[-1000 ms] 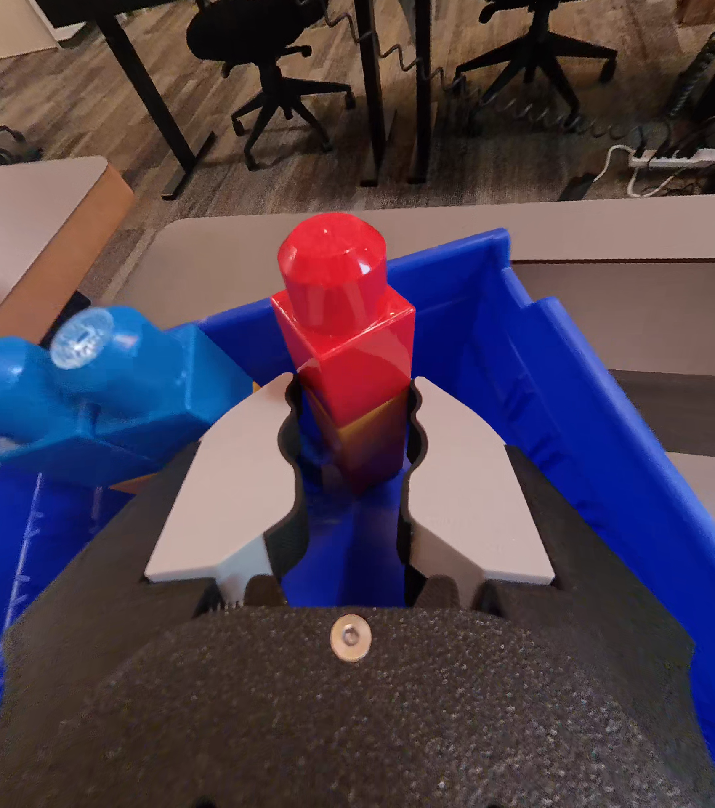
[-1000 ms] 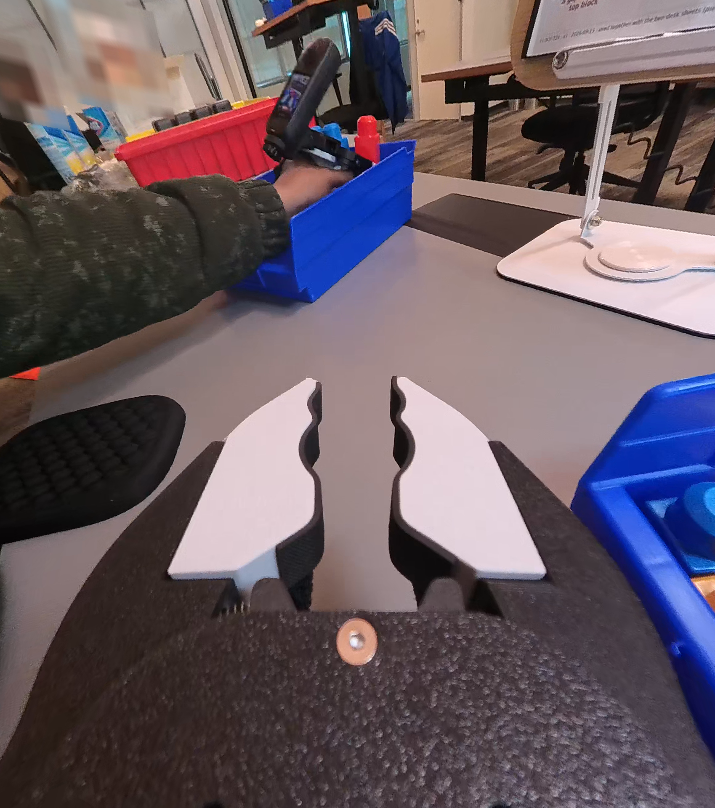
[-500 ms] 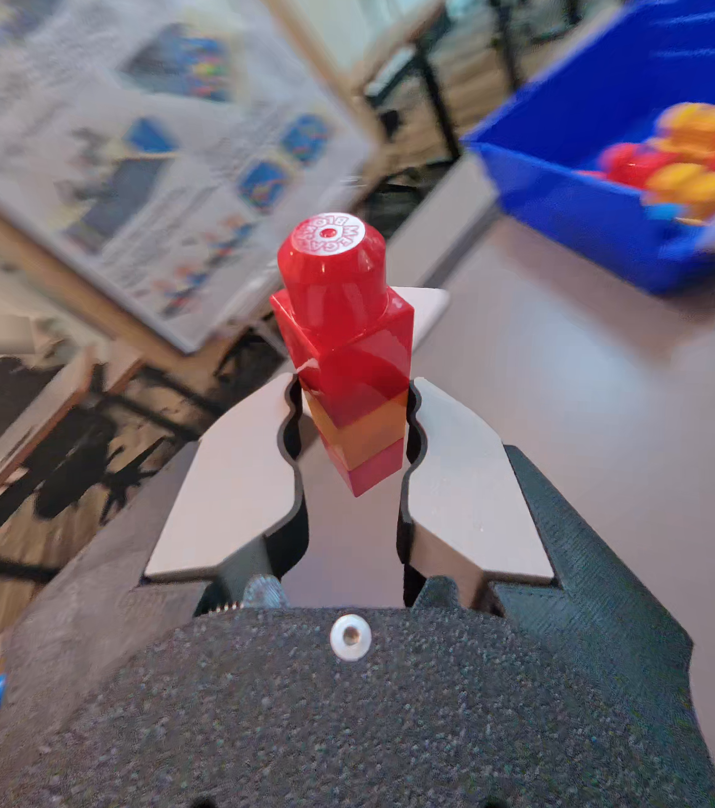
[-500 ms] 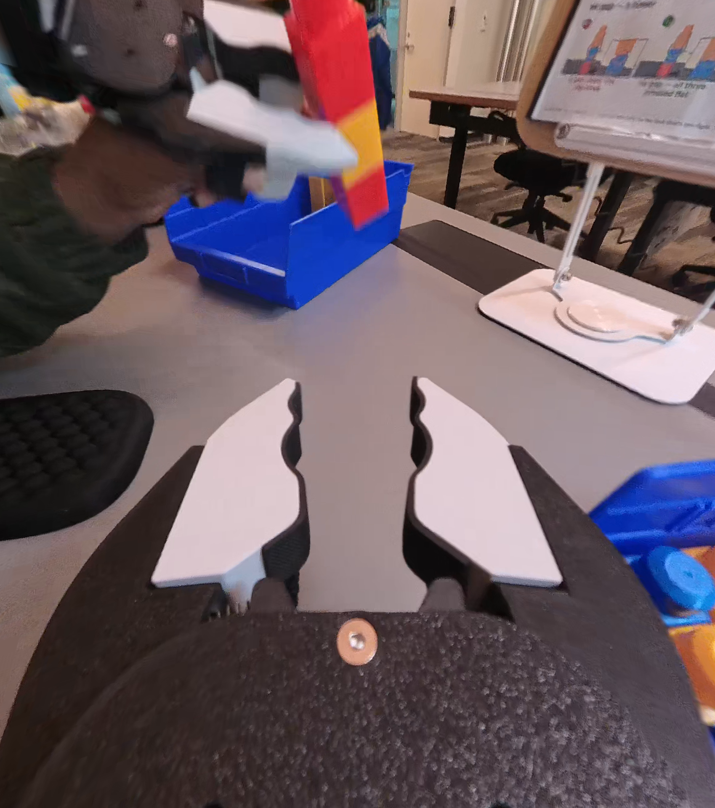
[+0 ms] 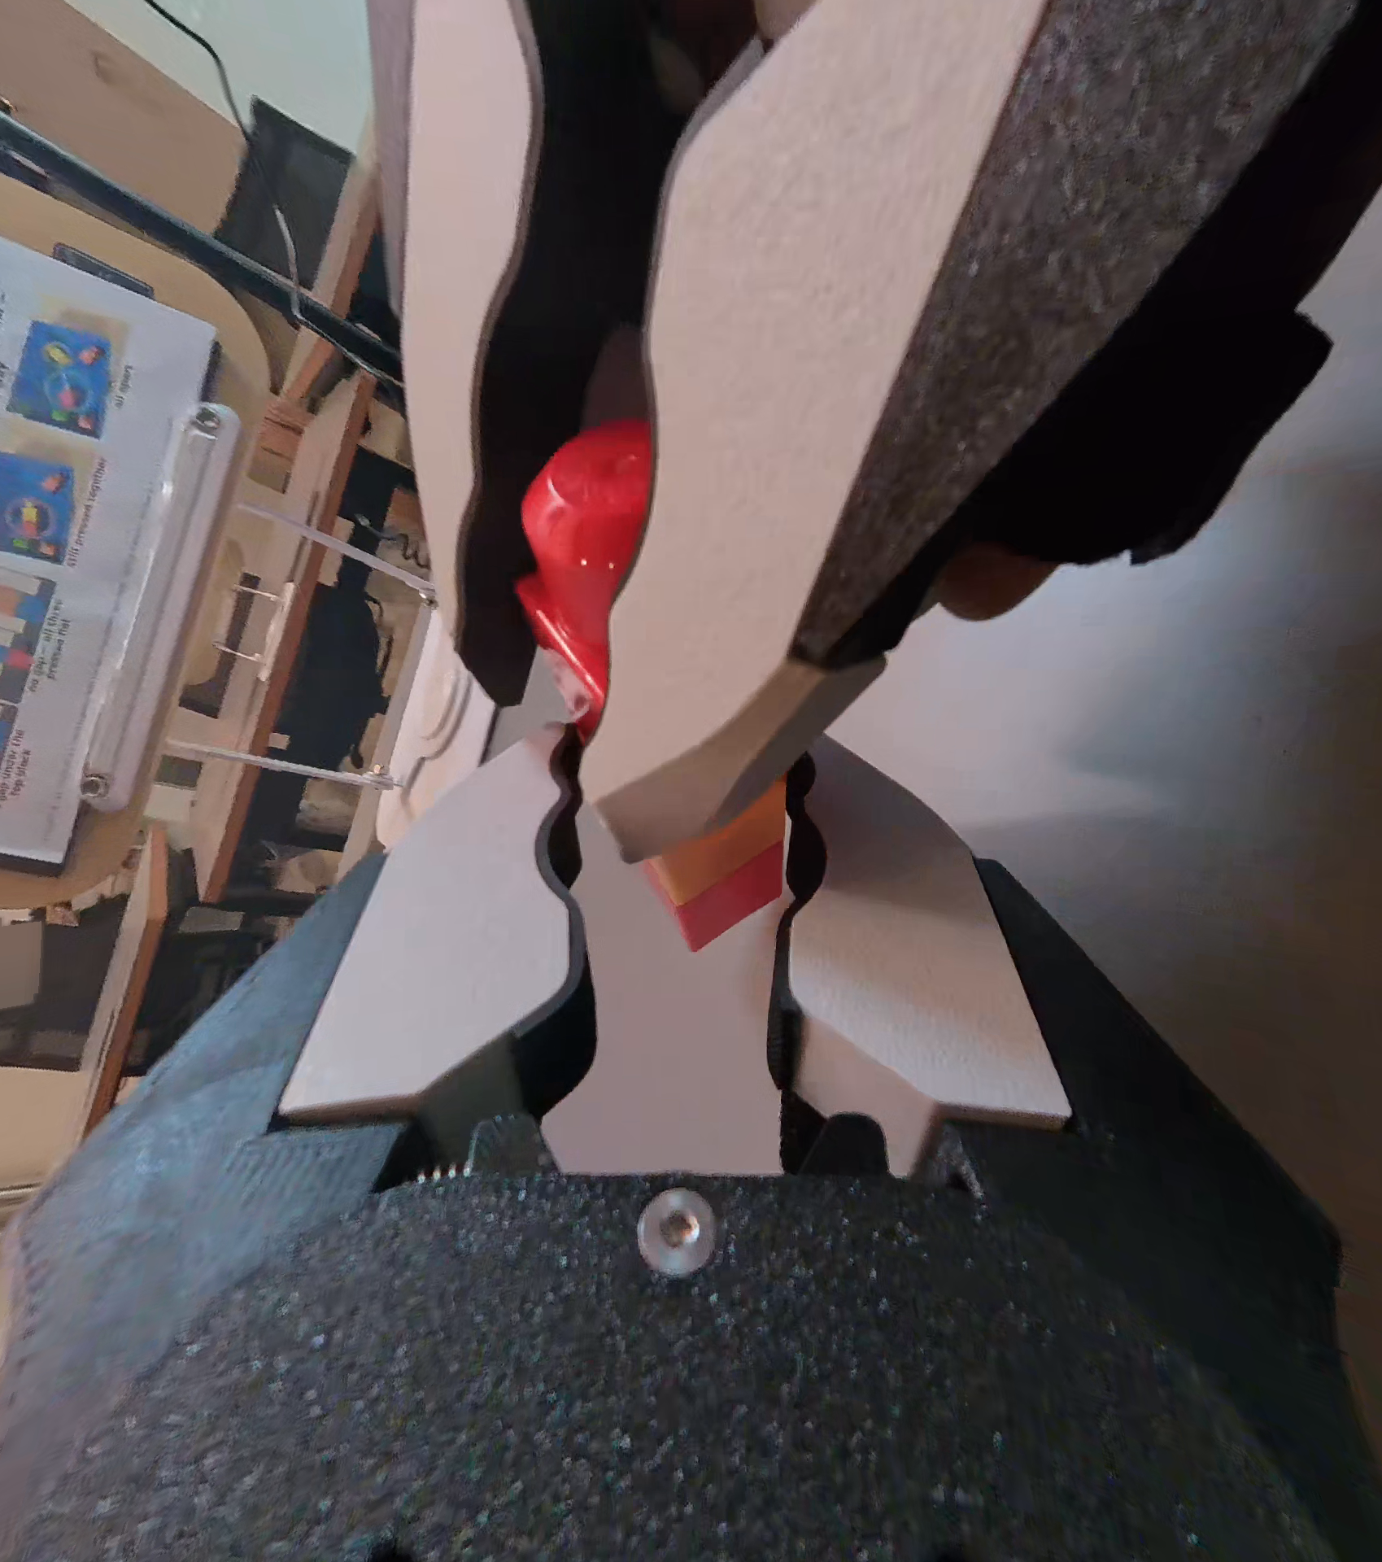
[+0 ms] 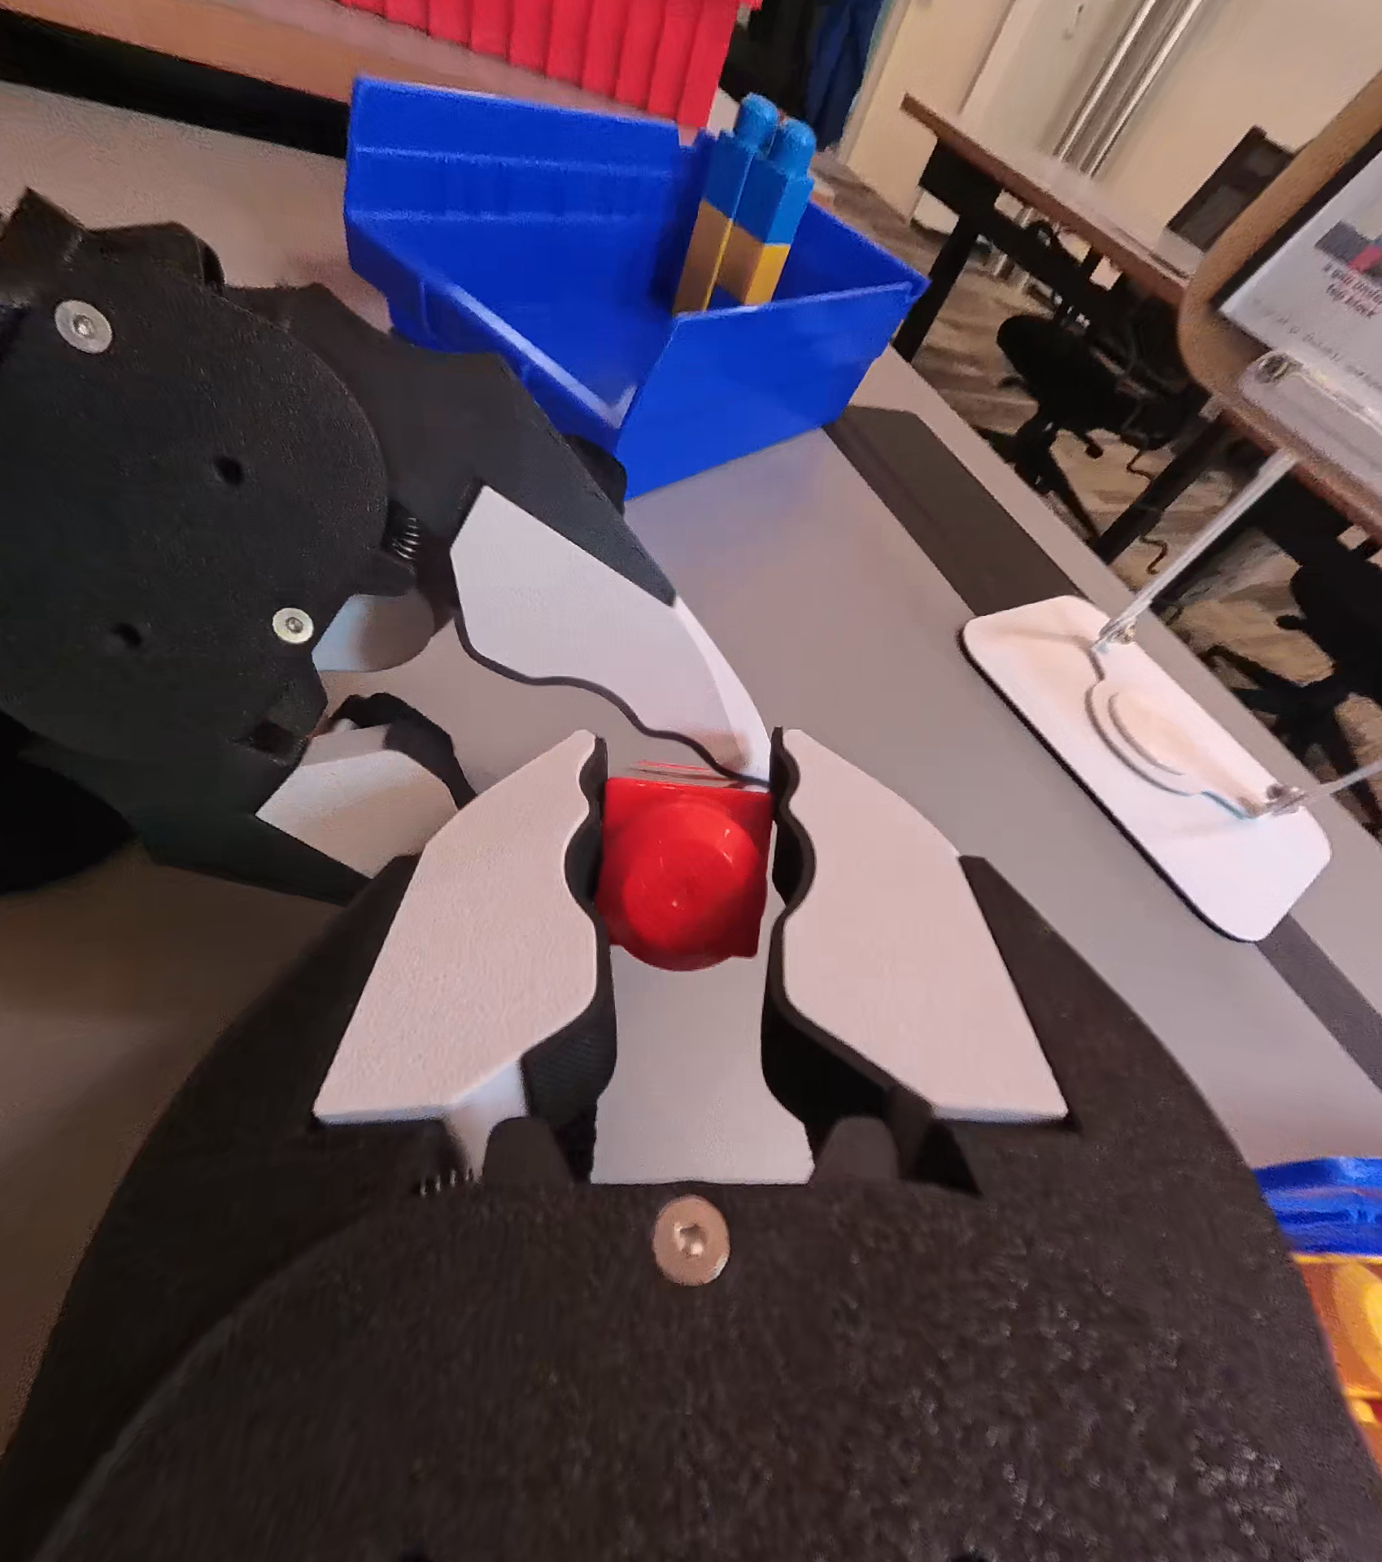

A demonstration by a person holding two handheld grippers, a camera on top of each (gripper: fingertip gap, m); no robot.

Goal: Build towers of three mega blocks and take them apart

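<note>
two grippers clench one block tower [image 5: 717, 879]: left gripper [image 5: 674, 811] low, right gripper [image 6: 683, 837] on its red top; only the right view shows a blue bin [image 6: 518, 253] at 12 o'clock.

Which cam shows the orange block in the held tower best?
Left wrist view: the orange block shows as a band above the bottom red block. In the right wrist view only the top red block shows, end-on; orange is hidden.

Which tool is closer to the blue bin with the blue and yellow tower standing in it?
Left. The left tool reaches in from the side of the blue bin; the right tool comes from the opposite, nearer side. Both grip the red tower.
</note>
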